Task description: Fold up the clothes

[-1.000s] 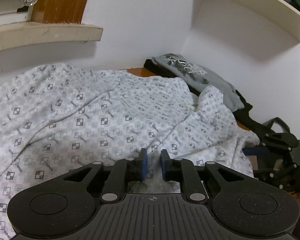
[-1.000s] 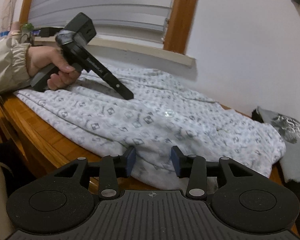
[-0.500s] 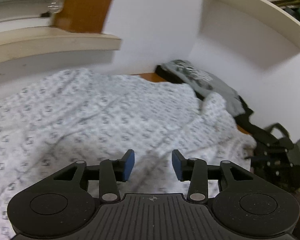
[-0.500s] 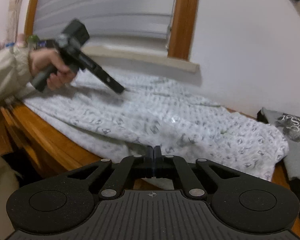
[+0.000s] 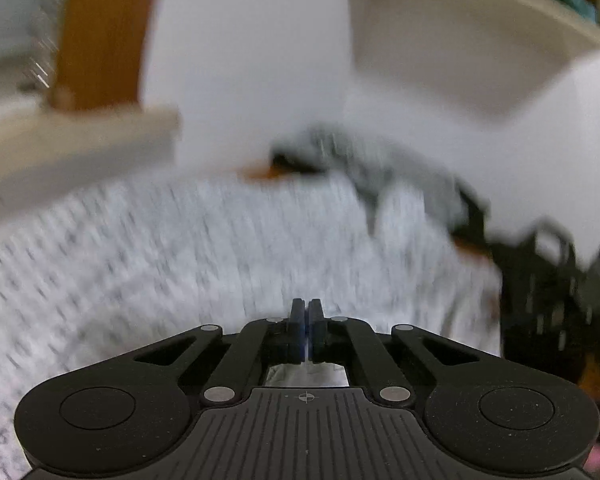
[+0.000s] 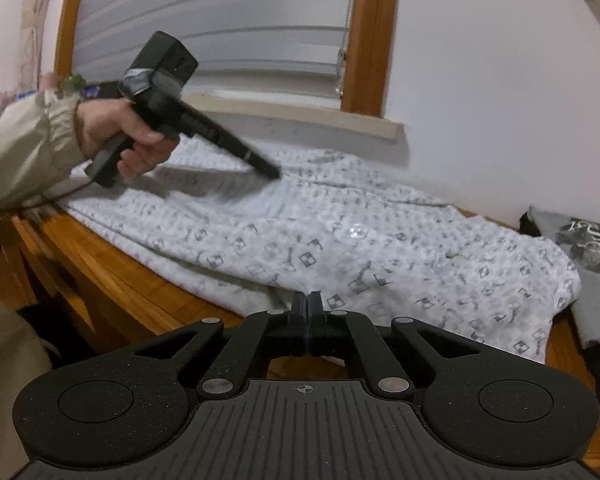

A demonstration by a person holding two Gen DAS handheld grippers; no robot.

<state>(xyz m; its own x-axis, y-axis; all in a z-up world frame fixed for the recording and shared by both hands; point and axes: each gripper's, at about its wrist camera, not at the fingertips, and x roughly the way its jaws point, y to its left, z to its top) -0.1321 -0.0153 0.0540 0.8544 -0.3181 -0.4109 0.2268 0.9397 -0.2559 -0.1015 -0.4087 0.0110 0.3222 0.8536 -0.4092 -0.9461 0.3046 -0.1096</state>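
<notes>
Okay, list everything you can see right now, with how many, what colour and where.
patterned shirt: one, white with grey squares, spread over the table
table: one, orange-brown wood, under the shirt
grey garment: one, grey with a print, at the shirt's right end
window frame: one, brown wood, on the back wall
blind: one, pale grey, inside the frame
hand: one, in a beige sleeve, holding the left gripper
left gripper: black, shut, above the shirt
right gripper: black, shut, at the shirt's near edge
</notes>
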